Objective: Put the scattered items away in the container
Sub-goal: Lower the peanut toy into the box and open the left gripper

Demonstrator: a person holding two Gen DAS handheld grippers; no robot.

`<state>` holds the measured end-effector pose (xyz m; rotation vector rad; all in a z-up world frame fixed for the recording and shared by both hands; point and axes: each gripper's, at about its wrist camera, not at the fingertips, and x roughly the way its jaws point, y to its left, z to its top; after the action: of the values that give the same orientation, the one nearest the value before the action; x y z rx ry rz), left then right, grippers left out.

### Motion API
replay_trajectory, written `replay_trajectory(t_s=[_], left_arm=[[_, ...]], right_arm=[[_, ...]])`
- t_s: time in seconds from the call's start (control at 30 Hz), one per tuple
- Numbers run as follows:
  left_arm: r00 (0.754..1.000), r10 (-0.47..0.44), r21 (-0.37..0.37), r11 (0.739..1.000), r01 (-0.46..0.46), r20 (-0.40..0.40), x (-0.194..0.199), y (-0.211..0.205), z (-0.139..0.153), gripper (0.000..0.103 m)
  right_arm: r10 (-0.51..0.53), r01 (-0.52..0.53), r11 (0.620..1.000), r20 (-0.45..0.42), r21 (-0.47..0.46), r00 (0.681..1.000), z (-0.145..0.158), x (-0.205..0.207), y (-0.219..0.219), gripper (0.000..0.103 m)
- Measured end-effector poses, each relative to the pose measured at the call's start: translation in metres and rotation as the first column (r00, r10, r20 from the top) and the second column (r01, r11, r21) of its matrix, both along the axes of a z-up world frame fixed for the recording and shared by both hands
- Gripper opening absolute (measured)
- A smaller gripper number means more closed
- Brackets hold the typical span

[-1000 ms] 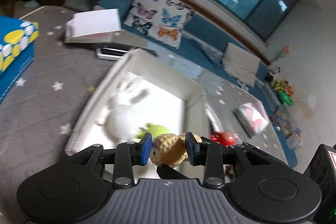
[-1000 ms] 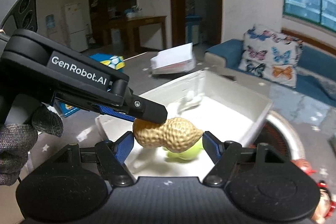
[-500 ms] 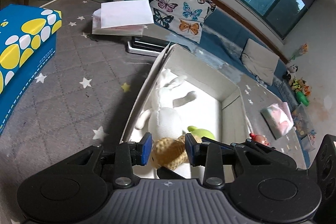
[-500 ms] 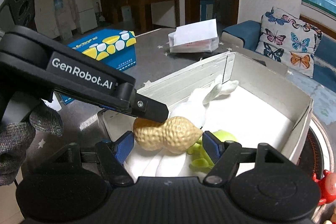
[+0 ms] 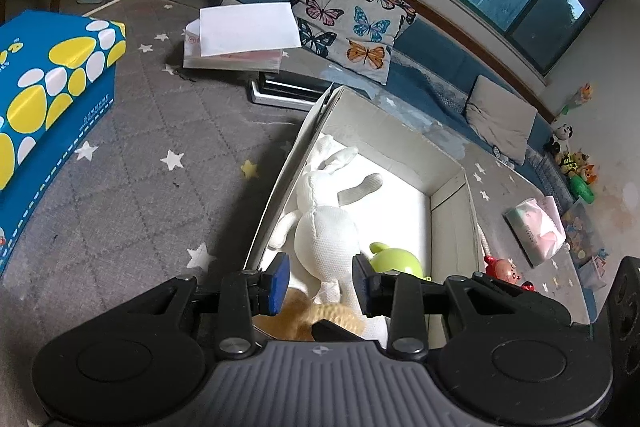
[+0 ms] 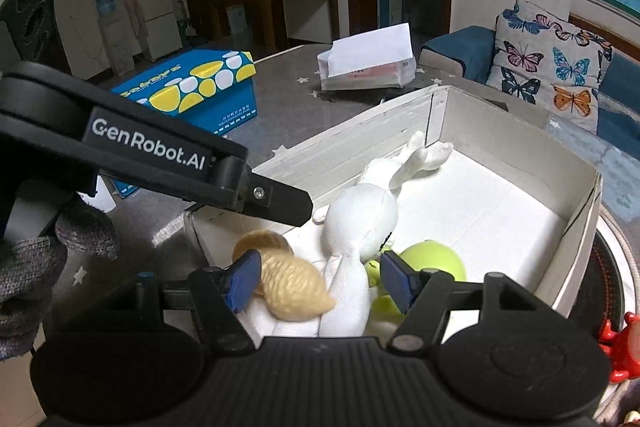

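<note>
Right wrist: peanut toy (image 6: 294, 285) touching right hand-held gripper (image 6: 318, 277)

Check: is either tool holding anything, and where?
Apparently nothing. The peanut toy lies in the white box, below the left tool's pads, unpinched. The right tool's jaws are closing around it, gripping nothing yet.

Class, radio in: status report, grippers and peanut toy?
Left gripper open, empty. Right gripper closing, grips nothing. Peanut toy lies in box. Nothing in the way.

Blue-yellow box (image 5: 48, 95), butterfly cushion (image 5: 348, 27), fridge (image 6: 154, 13)
</note>
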<state>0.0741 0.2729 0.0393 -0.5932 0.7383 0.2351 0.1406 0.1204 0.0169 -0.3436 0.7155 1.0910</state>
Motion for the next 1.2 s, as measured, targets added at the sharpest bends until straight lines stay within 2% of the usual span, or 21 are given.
replay_trajectory(t_s=[0.53,1.2], left_arm=[[0.998,-0.054,0.031,0.998,0.053,0.042,-0.002,-0.039,0.019,0.037],[0.980,-0.189,0.029,0.982,0.187,0.055,0.020,-0.124,0.025,0.036]], right_arm=[[-0.016,0.015,0.999,0.042,0.042,0.999,0.018,-0.016,-0.044,0.067],[-0.150,0.145,0.987,0.076,0.068,0.986,0.023,-0.018,-0.142,0.068]])
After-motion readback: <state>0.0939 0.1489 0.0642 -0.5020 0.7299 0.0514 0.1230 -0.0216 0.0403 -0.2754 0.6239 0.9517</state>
